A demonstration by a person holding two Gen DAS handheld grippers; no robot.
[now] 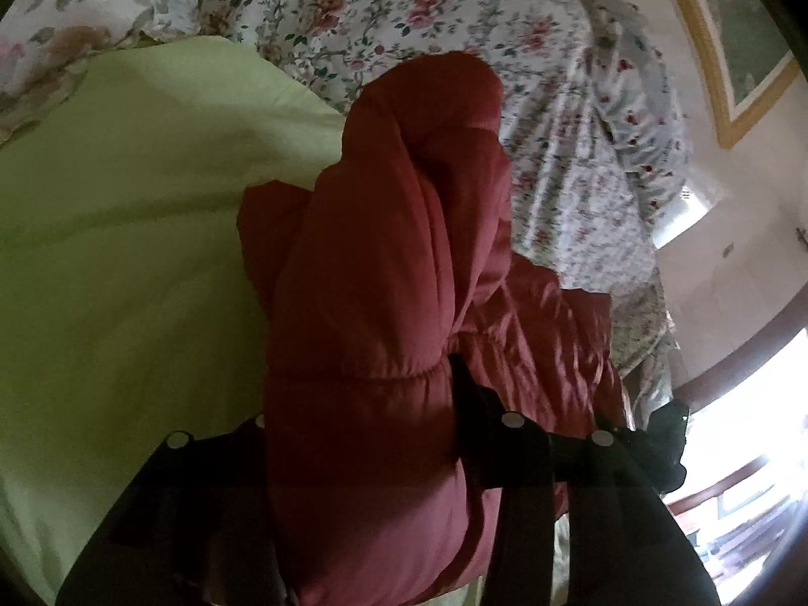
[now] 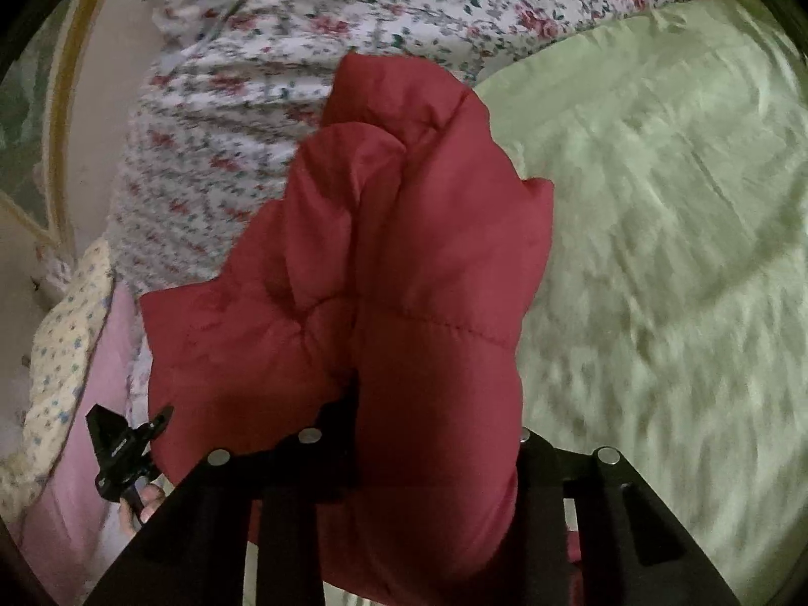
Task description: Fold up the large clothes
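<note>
Both our grippers grasp the red puffer jacket (image 1: 384, 313), lifted above the bed. Left gripper (image 1: 363, 404): padded fabric bulges between its fingers (image 1: 474, 424), clamped. Right gripper (image 2: 434, 424): a thick fold wedged between its fingers (image 2: 338, 434), clamped too. Beneath, a green sheet (image 1: 126, 212) and a floral quilt (image 1: 384, 10). The left gripper also shows in the right wrist view, low left.

1. I see a puffy red jacket (image 1: 384, 272) filling the middle of the frame.
2. My left gripper (image 1: 363, 429) at the bottom has its black fingers pressed into the jacket from both sides.
3. A green sheet (image 1: 126, 232) fills the left.
4. A flowery blanket (image 1: 404, 15) runs across the top.
5. A picture frame (image 1: 717, 50) sits at the upper right.
</note>
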